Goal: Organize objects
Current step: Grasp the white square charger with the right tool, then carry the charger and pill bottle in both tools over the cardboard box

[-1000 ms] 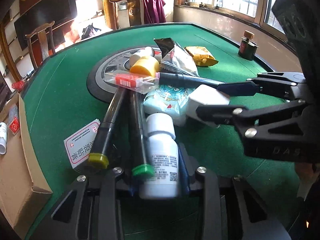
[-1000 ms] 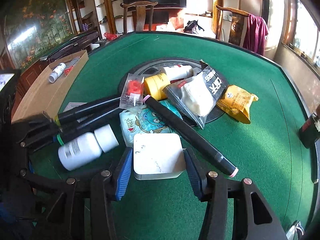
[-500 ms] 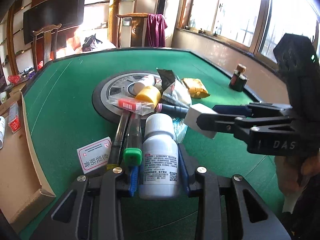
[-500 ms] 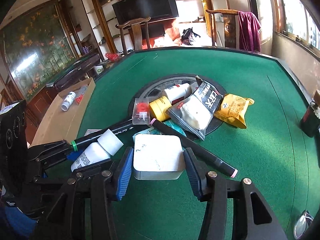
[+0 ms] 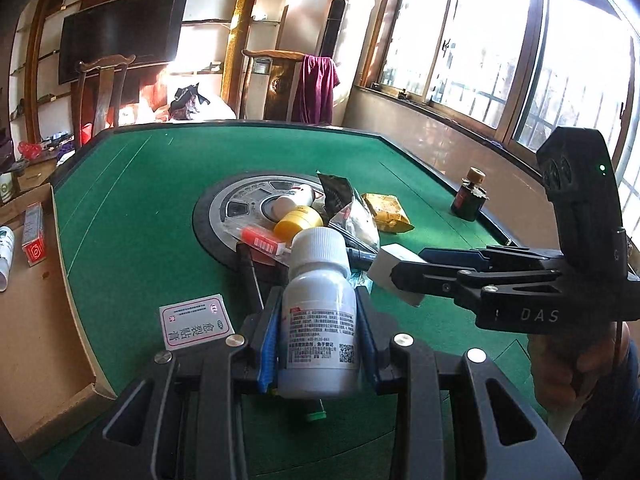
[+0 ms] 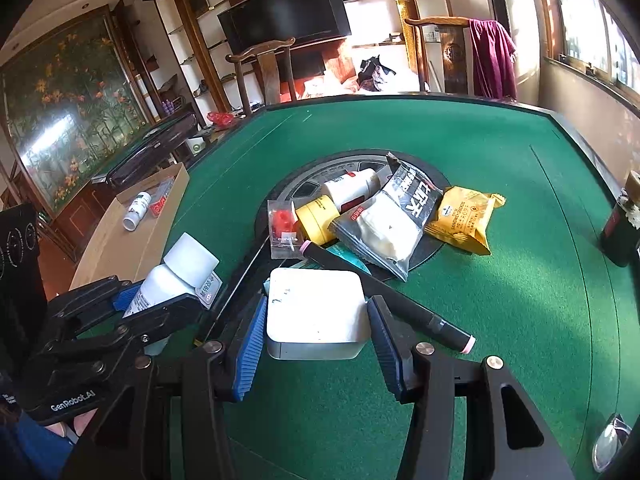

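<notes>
The left jaws gripped the white bottle; the right jaws gripped the white box. Compared with a second earlier, both items had been lifted clear of the green worktop, leaving the markers and packets behind. Both picks appeared complete, with transfer to the cardboard box probably next. Both grippers pointed forward and downward.

Lower centre: left tool clamped on a white pill bottle, cap pointing away. Right of frame: right tool gripping a white box. Lower left, on green bench: a red-bordered white card.
</notes>
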The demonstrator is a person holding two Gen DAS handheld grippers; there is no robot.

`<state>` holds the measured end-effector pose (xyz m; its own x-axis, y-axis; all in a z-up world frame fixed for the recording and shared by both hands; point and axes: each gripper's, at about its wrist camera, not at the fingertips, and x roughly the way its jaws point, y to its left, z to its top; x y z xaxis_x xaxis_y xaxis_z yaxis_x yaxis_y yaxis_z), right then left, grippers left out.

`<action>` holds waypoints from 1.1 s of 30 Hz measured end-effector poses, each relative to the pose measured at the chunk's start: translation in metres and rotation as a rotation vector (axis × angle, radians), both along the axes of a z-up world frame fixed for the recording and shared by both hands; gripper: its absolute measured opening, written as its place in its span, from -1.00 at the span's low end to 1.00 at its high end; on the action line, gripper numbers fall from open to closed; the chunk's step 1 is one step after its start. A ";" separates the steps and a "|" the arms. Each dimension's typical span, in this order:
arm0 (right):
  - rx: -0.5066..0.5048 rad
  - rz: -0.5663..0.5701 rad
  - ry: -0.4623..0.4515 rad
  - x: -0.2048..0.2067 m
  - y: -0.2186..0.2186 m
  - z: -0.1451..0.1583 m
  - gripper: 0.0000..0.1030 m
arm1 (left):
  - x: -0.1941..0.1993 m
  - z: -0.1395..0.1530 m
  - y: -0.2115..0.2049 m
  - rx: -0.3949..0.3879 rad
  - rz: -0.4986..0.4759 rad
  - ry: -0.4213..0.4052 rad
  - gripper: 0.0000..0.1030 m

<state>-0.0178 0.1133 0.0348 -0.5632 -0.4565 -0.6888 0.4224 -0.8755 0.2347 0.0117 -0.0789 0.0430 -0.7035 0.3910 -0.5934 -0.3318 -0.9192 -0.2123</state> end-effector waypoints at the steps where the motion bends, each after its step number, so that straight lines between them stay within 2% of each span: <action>1: -0.002 0.000 0.001 0.000 0.000 0.001 0.06 | -0.001 -0.001 -0.001 0.001 0.006 -0.006 -0.36; 10: -0.011 -0.002 -0.013 -0.001 -0.002 -0.003 0.06 | -0.004 -0.004 -0.011 0.011 0.065 -0.017 -0.36; 17: -0.024 -0.024 -0.018 -0.002 -0.001 -0.004 0.06 | 0.007 0.005 -0.027 0.081 0.104 -0.017 -0.36; 21: -0.049 -0.037 -0.032 0.003 -0.005 0.000 0.06 | 0.021 0.010 -0.047 0.133 0.132 -0.021 -0.36; 25: -0.066 -0.032 -0.030 0.014 -0.017 0.005 0.06 | 0.035 0.015 -0.073 0.133 0.187 -0.005 -0.36; 33: -0.059 0.053 -0.018 0.032 -0.068 0.024 0.07 | 0.058 0.026 -0.136 0.200 0.292 0.037 -0.36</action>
<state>0.0138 0.0450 0.0587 -0.5254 -0.5250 -0.6695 0.4629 -0.8367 0.2928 0.0699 -0.2148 0.0689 -0.8225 0.2764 -0.4971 -0.0724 -0.9178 -0.3905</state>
